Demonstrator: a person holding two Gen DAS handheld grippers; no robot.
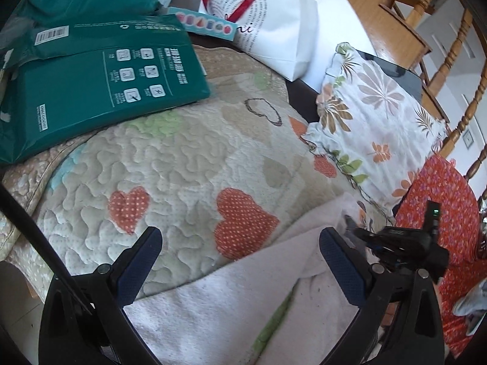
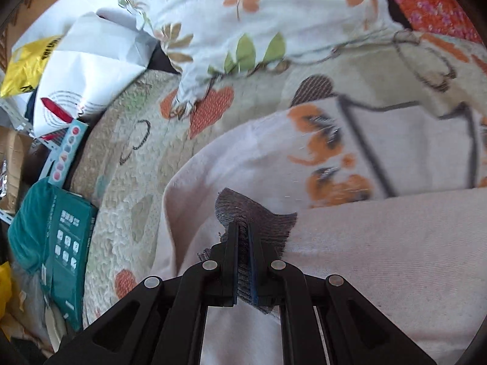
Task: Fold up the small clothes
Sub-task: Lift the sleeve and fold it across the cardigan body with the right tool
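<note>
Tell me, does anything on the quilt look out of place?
Yes: a green flat package, a white paper bag and a floral pillow crowd the heart-patterned quilt beside the pink garment, leaving less folding room.

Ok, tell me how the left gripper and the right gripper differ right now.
The left gripper stands wide open, holding nothing; the right gripper is shut on the grey cuff of the pale pink garment. Both are black with blue pads, over that garment.

white paper bag (image 1: 274, 39), letters "ni"
</note>
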